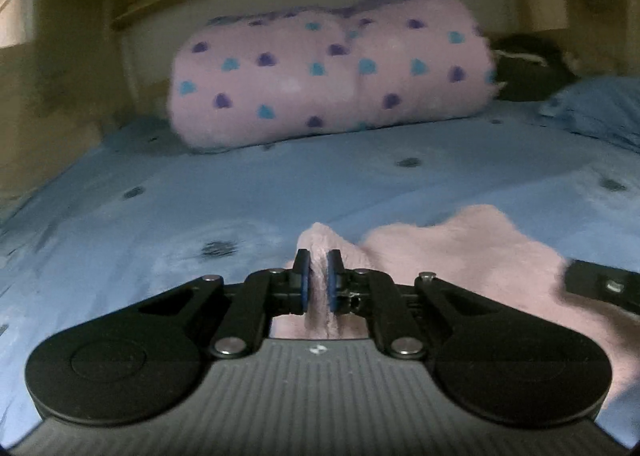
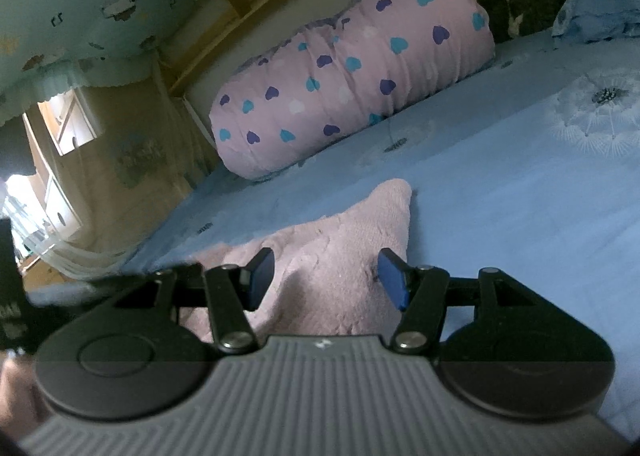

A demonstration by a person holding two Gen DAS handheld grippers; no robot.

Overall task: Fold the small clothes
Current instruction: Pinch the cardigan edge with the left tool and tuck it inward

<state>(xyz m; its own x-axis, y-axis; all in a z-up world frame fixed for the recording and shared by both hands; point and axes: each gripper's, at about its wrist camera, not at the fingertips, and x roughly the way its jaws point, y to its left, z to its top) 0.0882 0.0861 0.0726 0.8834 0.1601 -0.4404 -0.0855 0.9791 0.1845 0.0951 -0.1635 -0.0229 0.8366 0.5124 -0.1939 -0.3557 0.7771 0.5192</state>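
Observation:
A small pink fuzzy garment (image 1: 460, 256) lies on the blue bedsheet (image 1: 200, 195). My left gripper (image 1: 318, 280) is shut on a raised fold at the garment's left edge, and the cloth is pinched between the blue pads. One black finger of the other gripper (image 1: 600, 284) shows over the garment at the right. In the right wrist view the pink garment (image 2: 348, 223) spreads out beneath my right gripper (image 2: 326, 280). Its jaws stand apart, and the pads (image 2: 394, 284) do not press on the cloth. A pointed corner of the garment reaches away from me.
A rolled pink quilt with blue and purple hearts (image 1: 328, 71) lies across the far side of the bed (image 2: 520, 195). A blue pillow (image 1: 600, 107) and a dark bundle (image 1: 528, 67) sit at the far right. The bed's edge (image 2: 168, 232) drops off at the left.

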